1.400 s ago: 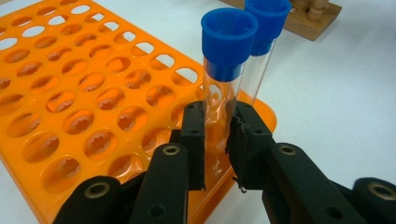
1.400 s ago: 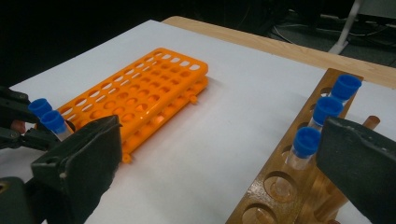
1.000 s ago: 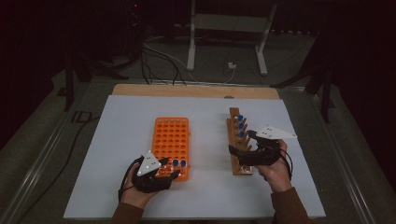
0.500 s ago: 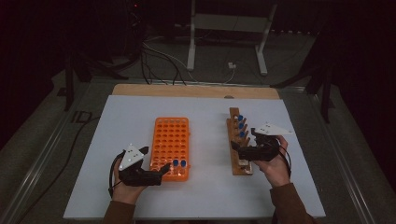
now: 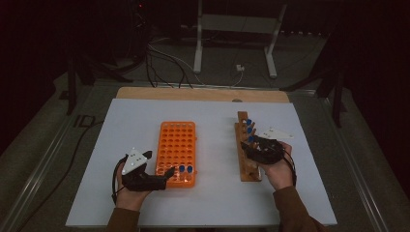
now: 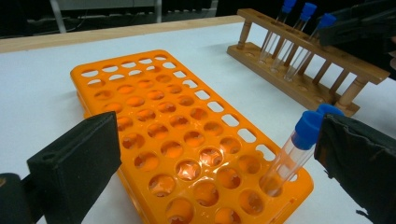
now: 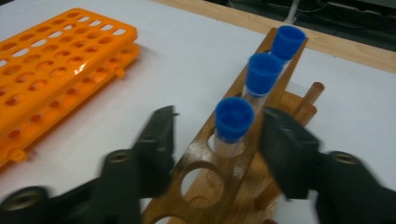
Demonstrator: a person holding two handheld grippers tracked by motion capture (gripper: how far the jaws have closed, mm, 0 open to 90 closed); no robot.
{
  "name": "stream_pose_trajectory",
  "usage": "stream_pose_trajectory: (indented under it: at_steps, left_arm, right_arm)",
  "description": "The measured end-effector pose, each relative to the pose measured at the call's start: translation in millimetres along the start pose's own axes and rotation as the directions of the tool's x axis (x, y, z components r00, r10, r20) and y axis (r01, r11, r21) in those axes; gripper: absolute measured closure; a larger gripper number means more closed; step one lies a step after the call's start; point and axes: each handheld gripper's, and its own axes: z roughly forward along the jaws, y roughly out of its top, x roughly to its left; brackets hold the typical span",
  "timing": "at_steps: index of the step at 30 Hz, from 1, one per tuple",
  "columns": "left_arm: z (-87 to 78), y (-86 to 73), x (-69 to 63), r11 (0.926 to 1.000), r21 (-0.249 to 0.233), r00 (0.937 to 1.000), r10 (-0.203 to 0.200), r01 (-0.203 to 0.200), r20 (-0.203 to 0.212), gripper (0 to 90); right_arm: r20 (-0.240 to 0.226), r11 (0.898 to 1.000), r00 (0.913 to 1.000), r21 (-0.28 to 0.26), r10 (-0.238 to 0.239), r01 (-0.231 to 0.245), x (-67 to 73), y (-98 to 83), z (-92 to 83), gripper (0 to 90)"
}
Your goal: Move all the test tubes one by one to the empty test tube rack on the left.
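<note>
An orange tube rack (image 5: 176, 145) lies left of centre, with two blue-capped tubes (image 5: 185, 169) upright in its near right corner. My left gripper (image 5: 164, 176) rests at the rack's near left corner, open, and the rack (image 6: 177, 121) spans the space between its jaws; a tube (image 6: 299, 144) stands beside the right jaw, untouched. A wooden rack (image 5: 244, 159) holds three blue-capped tubes (image 5: 248, 128). My right gripper (image 7: 219, 119) straddles the nearest tube (image 7: 233, 119). Its jaws have just been closing, with a gap still on both sides of the cap.
Everything sits on a white tabletop (image 5: 212, 121) with a wooden strip (image 5: 193, 94) along its far edge. Beyond it are a metal stand (image 5: 232, 43) and cables on the dark floor. The near holes of the wooden rack (image 7: 201, 182) are empty.
My left gripper drew back to the left from the tubes in the orange rack. My right gripper sank onto the wooden rack and narrowed its jaws around the nearest tube.
</note>
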Motion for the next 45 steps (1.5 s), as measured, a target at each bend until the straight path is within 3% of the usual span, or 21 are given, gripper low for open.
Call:
stream_pose_trajectory:
  at_steps: [4, 9, 17, 27, 45]
  left_arm:
    - [-0.5, 0.0, 0.6, 1.0, -0.001, 1.0, 0.0, 0.0, 0.002, 1.2]
    - [0.7, -0.2, -0.9, 1.0, 0.003, 1.0, 0.001, -0.001, 0.001, 1.2]
    - [3.6, -1.3, -3.1, 0.9999, 0.016, 1.0, 0.005, -0.005, 0.007, 1.2]
    - [3.8, -1.4, -4.0, 0.9998, 0.018, 0.9999, 0.003, -0.003, 0.01, 1.2]
    - [4.3, -0.5, -4.2, 0.9998, 0.02, 0.9998, 0.006, -0.007, 0.021, 1.2]
  right_arm:
    - [0.025, 1.0, 0.9997, -0.004, -0.003, 0.003, -1.7, -0.1, 1.5, 64.2]
    - [0.041, 1.0, 0.999, -0.002, -0.019, 0.019, -0.6, -0.1, 3.8, 75.2]
    - [0.048, 0.999, 0.9979, 0.016, -0.043, 0.042, 1.2, 1.7, 7.7, 75.7]
    - [0.039, 0.999, 0.999, 0.035, -0.02, 0.019, -1.8, 3.8, 8.8, 76.5]
    - [0.007, 1.0, 1.0, 0.028, -0.002, 0.002, -4.0, 17.2, -6.9, 76.6]
